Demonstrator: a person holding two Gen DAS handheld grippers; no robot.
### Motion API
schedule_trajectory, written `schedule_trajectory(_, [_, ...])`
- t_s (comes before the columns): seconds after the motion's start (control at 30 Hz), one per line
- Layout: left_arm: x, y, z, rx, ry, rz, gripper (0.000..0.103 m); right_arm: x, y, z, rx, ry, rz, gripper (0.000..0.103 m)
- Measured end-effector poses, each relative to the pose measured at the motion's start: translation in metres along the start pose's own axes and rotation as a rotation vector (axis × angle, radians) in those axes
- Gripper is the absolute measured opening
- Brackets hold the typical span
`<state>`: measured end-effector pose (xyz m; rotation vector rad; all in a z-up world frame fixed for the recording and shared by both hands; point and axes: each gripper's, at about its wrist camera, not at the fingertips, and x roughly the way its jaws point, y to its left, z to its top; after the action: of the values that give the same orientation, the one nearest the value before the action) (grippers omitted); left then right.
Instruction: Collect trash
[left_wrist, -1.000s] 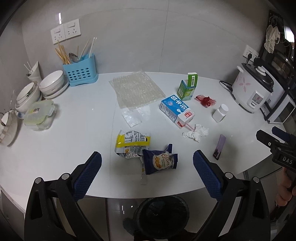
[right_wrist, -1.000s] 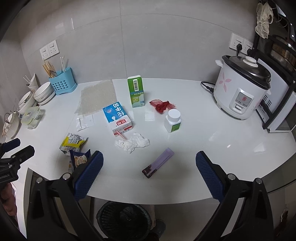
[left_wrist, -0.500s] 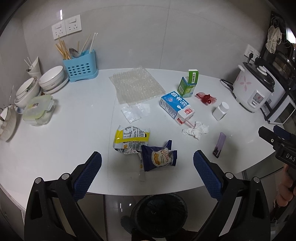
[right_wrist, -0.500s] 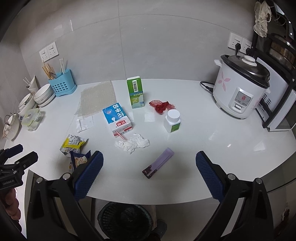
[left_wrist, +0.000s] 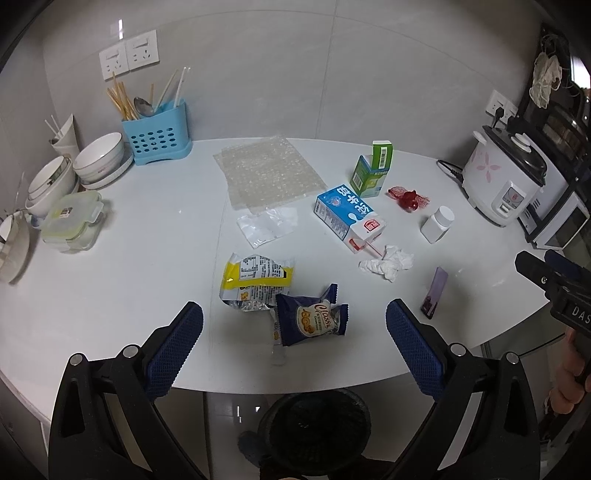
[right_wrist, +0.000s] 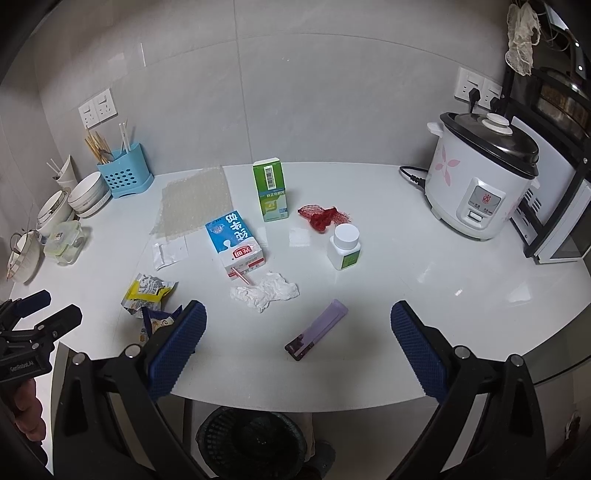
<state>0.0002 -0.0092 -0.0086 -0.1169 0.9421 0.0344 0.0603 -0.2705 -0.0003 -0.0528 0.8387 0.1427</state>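
Trash lies scattered on the white counter (left_wrist: 129, 266): a blue snack wrapper (left_wrist: 312, 320), a yellow wrapper (left_wrist: 255, 282), a crumpled tissue (left_wrist: 388, 261), a blue milk carton (left_wrist: 349, 218), a green box (left_wrist: 373, 170), a red net (left_wrist: 408, 196), a purple strip (left_wrist: 434, 288), clear plastic (left_wrist: 267, 227) and bubble wrap (left_wrist: 266, 171). A black mesh bin (right_wrist: 255, 441) stands on the floor below the counter's front edge. My left gripper (left_wrist: 294, 334) hovers open just before the blue wrapper. My right gripper (right_wrist: 297, 336) hangs open near the purple strip (right_wrist: 317, 329), holding nothing.
A rice cooker (right_wrist: 480, 184) and an oven (right_wrist: 561, 229) stand at the right. A white pill bottle (right_wrist: 344, 246) stands mid-counter. Bowls (left_wrist: 99, 158), a lidded container (left_wrist: 72, 221) and a blue utensil holder (left_wrist: 157, 134) line the back left.
Both views have shifted slightly as the grippers drift back and up a little; nothing on the counter has moved and both grippers stay open.
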Motion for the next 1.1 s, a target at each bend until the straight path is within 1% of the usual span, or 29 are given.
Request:
schedule_trajectory(0.53, [0.001, 0.001, 0.000, -0.001, 0.012, -0.020, 0.097, -0.004, 0.001, -0.002, 0.009, -0.001, -0.019, 0.095])
schedule_trajectory(0.9, [-0.001, 0.013, 0.009, 0.032, 0.018, -0.051, 0.097, -0.009, 0.019, -0.004, 0.039, -0.006, -0.060, 0.095])
schedule_trajectory(1.1, [0.008, 0.018, 0.009, 0.043, 0.041, -0.056, 0.097, -0.003, 0.022, -0.002, 0.060, 0.002, -0.058, 0.095])
